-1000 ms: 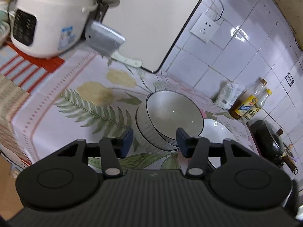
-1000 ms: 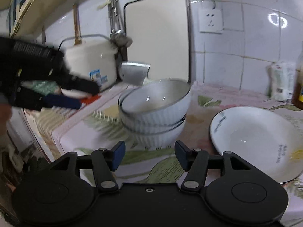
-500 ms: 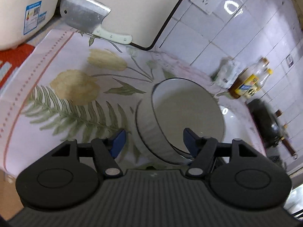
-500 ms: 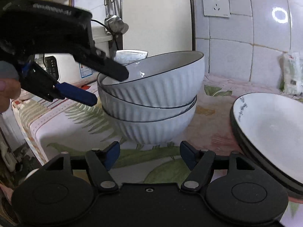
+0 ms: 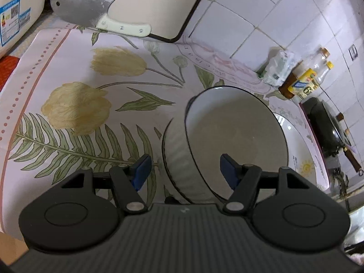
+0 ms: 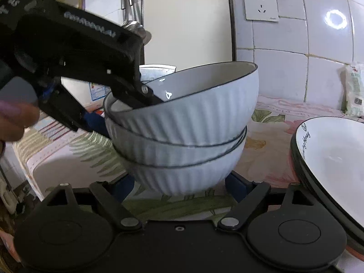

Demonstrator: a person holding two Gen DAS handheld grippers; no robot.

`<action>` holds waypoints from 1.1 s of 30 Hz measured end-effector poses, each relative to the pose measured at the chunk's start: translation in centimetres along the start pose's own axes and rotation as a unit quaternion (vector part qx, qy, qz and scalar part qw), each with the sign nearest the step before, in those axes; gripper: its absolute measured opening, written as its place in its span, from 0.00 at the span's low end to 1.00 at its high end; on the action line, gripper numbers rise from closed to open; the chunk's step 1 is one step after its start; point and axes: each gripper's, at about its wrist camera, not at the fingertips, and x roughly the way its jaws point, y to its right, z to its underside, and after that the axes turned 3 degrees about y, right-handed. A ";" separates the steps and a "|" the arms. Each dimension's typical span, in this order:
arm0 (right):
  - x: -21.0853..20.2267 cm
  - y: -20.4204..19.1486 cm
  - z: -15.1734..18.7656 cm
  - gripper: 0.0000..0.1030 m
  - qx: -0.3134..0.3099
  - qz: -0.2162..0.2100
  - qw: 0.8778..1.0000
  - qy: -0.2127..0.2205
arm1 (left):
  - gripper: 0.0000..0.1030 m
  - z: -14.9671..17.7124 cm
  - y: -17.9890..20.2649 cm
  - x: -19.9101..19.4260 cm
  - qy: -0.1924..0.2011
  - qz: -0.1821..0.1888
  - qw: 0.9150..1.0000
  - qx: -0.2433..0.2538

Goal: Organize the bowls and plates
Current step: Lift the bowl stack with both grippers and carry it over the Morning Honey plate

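Right wrist view, left hand-held gripper (image 6: 127,111) spread over top bowl (image 6: 195,111) rim, right hand-held gripper (image 6: 179,187) open around bottom bowl, plates (image 6: 329,159) beside.

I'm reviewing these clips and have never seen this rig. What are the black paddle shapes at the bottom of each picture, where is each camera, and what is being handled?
There is no robot here. A person holds a two-finger gripper in each hand, and a fisheye camera on each gripper looks forward along its fingers; the black shapes are the gripper's own body.

The left wrist view looks down on the stack of bowls. The left gripper is open, its fingers straddling the top bowl's near rim.

The right wrist view sees the same stack from the side: three ribbed white bowls nested on a flowered tablecloth. The right gripper is open around the bottom bowl. The left gripper reaches in from the left, one finger inside the top bowl.

Beside the stack lie plates. Neither gripper has closed on anything.
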 end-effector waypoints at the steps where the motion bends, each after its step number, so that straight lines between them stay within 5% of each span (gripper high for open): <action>1: 0.2 0.0 -0.1 0.90 0.003 0.000 1.000 0.000 | 0.64 -0.1 -0.2 0.2 0.002 0.001 1.000 -0.005; 4: 0.7 0.0 -0.4 0.93 0.009 0.001 1.000 0.000 | 0.61 -0.5 -0.9 0.8 0.007 0.002 1.000 -0.019; 9: 1.2 -0.1 -0.9 0.95 0.009 0.001 1.000 -0.009 | 0.38 -0.8 -1.7 1.3 -0.002 0.020 0.999 -0.040; 33: 1.4 0.4 -3.6 0.95 -0.018 -0.032 0.999 -0.005 | 0.38 -1.6 0.2 -1.6 0.022 0.001 1.000 -0.011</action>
